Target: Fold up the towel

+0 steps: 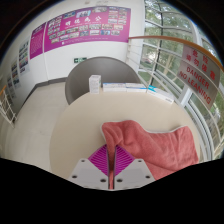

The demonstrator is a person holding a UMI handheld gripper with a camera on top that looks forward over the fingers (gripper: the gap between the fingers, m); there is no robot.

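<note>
A pink towel (160, 147) lies on a round cream table (80, 125), just ahead and to the right of my fingers. One edge of the towel runs down between my two magenta pads (100, 160). My gripper (110, 163) is shut on that towel edge, the pads pressed together with the cloth pinched between them. The rest of the towel is bunched and spread towards the table's right side.
A grey round table (100, 80) with a white box (96, 82) stands beyond the cream table. Glass walls with red signs (195, 75) are to the right. A wall with pink posters (85, 25) is at the back. White floor lies to the left.
</note>
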